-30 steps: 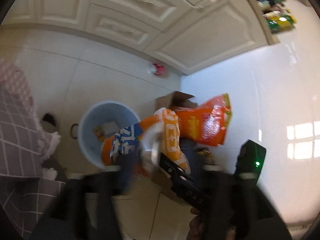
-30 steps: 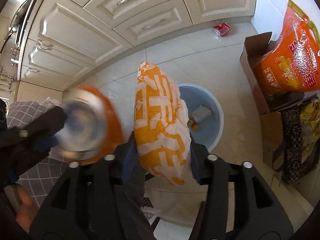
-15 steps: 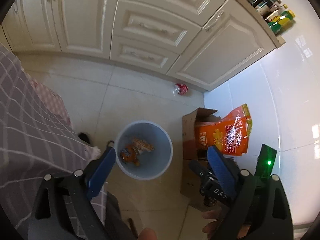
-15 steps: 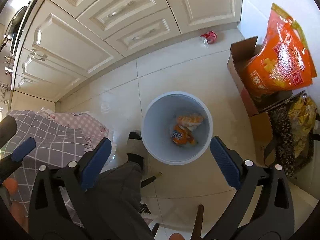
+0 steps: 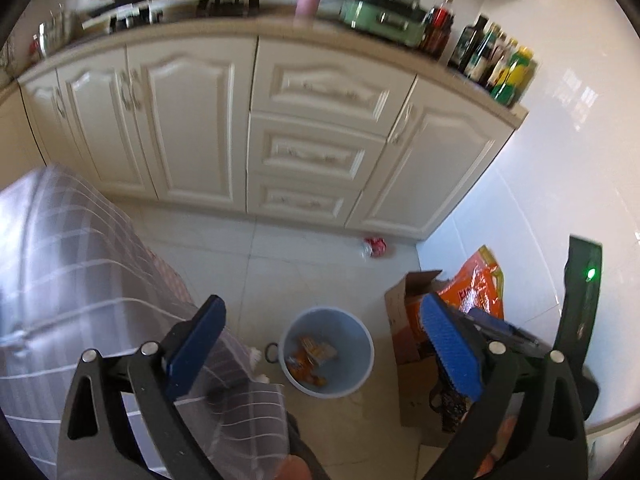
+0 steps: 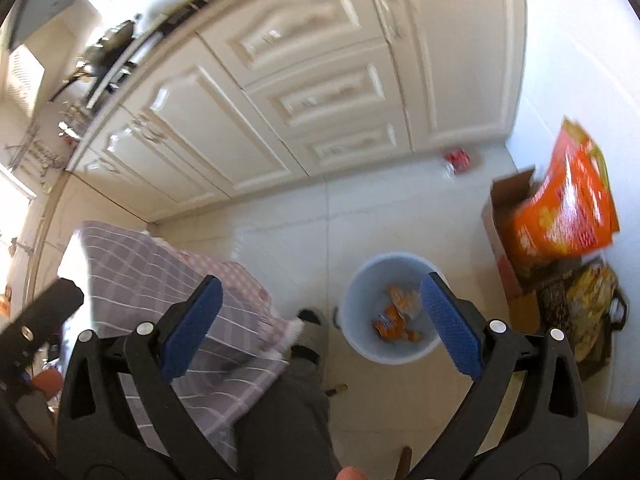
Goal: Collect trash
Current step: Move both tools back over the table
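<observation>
Below, the pale blue bin (image 5: 326, 354) stood on the floor with orange snack wrappers (image 6: 394, 316) lying inside it. Both the left gripper (image 5: 320, 340) and the right gripper (image 6: 318, 318) gaped wide, holding nothing. A red crushed can (image 5: 375, 245) lay by the cabinets (image 5: 312, 120).

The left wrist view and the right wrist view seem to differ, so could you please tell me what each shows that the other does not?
Only the left wrist view shows the bottles and green appliance on the counter. Only the right wrist view shows the dark patterned bag clearly. Both share the blue bin holding wrappers, the red can, the orange bag, and open grippers.
</observation>
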